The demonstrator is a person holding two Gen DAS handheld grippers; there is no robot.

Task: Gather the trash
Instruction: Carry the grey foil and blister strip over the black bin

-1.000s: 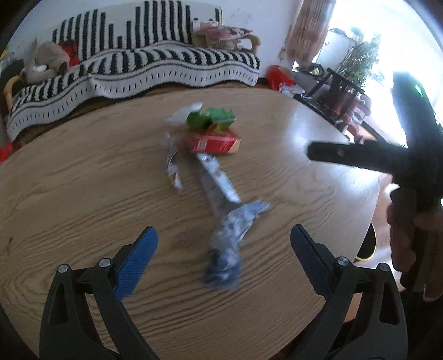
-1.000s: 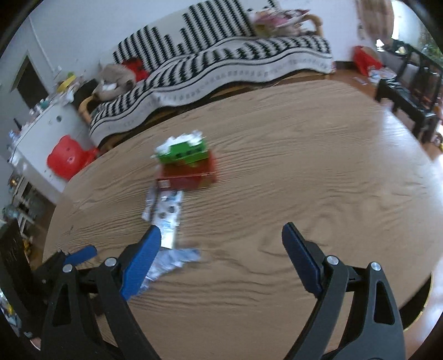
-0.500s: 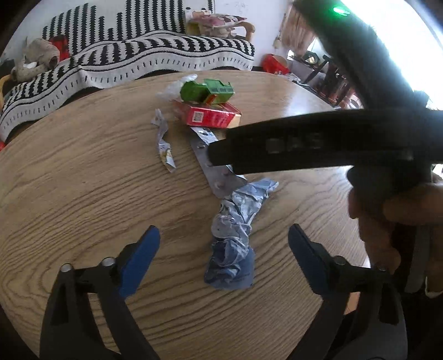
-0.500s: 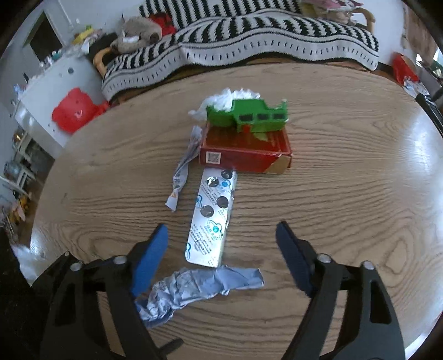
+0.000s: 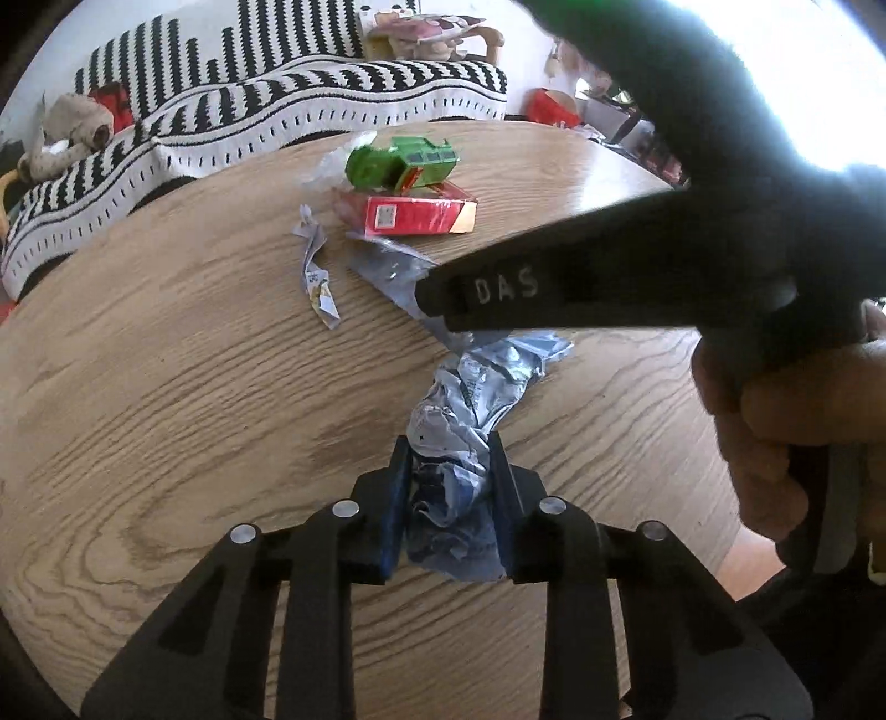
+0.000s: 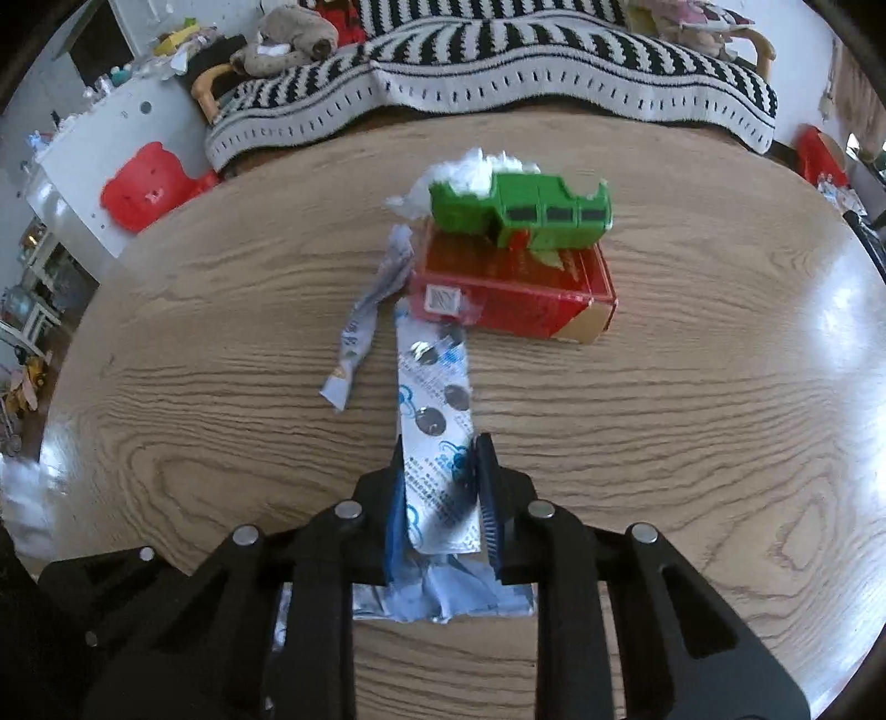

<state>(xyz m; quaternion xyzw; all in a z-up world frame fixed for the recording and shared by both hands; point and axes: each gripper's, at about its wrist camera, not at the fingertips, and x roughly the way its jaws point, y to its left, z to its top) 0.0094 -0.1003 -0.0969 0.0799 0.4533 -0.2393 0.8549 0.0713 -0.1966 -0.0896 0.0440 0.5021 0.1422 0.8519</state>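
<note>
Left gripper [image 5: 449, 509] jaws clamping soft crumpled wrapper [image 5: 470, 421]; right gripper [image 6: 440, 501] jaws pinching light, springy blister strip [image 6: 434, 410] at near end.

I work over a round wooden table [image 6: 692, 399] with heavy grain, its right side glazed by daylight. Behind it a sofa [image 6: 554, 61] runs along the pale wall under a black-and-white striped throw [image 5: 310, 122], with a brown stuffed toy [image 6: 293, 33] at its left end. To my left stands a white cabinet [image 6: 88, 160] with a red bear-shaped plastic thing [image 6: 147, 185] leaning against it. Strong light floods in from the right.
</note>
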